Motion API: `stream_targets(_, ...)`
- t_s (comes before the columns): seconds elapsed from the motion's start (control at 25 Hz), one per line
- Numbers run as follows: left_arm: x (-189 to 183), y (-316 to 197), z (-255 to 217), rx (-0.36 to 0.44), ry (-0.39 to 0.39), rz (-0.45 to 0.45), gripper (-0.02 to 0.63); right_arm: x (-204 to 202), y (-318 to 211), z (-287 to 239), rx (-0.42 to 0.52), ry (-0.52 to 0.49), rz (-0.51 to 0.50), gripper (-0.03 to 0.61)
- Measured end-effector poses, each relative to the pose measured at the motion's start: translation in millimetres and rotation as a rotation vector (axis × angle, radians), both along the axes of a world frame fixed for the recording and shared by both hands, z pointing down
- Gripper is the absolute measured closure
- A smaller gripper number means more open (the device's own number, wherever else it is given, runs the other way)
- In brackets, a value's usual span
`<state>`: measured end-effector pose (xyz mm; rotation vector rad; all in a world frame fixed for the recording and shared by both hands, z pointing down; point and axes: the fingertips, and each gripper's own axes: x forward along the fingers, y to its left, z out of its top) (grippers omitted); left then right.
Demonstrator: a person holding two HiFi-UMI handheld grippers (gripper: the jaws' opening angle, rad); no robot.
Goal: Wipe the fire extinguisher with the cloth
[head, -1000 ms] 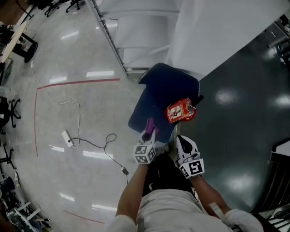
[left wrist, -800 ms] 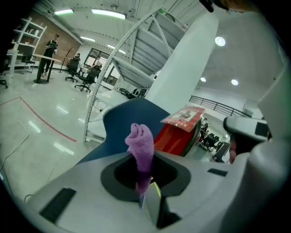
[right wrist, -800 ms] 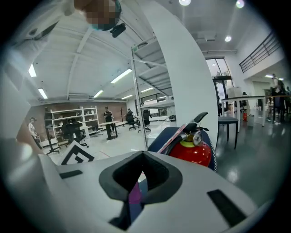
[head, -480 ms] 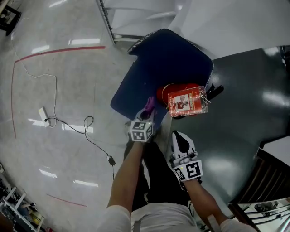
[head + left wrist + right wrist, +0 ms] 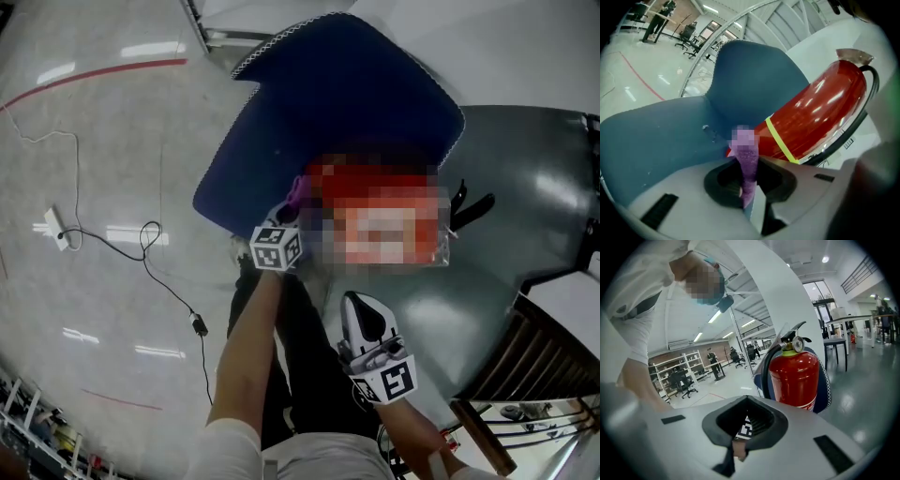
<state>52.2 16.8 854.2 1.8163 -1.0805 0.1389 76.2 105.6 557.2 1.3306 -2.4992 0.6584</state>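
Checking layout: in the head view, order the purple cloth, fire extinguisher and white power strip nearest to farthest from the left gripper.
1. purple cloth, in the left gripper
2. fire extinguisher, just to its right
3. white power strip, far left on floor

Large open laboratory or workshop hall: polished floor [image 5: 112, 169] marked with a red tape line [image 5: 94, 77], shelving racks [image 5: 661, 367], office chairs [image 5: 683, 380], ceiling strip lights [image 5: 715, 316].
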Motion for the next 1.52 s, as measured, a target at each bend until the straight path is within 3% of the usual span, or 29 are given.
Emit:
stream_targets(0.16, 15.0, -12.2, -8.0, 0.011, 0.065, 0.022, 0.557, 6.7, -5.1, 4.4, -0.021, 0.011, 0.009, 0.566)
stream_targets(0.4, 13.1, -22.5, -39.7, 0.047, 0.146, -0.02, 0.557, 9.7, -11.2, 3.5, -0.022, 0.02, 0.004, 0.566)
stream_targets(1.08, 23.5, -3.3, -191.5, 0.242, 0.229, 0.099, 0.557, 12.1, -9.3, -63.7, 0.091, 0.03, 0.029, 0.566)
stream_targets(1.52, 20.8, -9.4, -255.7, 0.282, 0.247, 0.151, 0.557, 8.2, 7.3, -109.3, 0.13, 0.013, 0.066, 0.566)
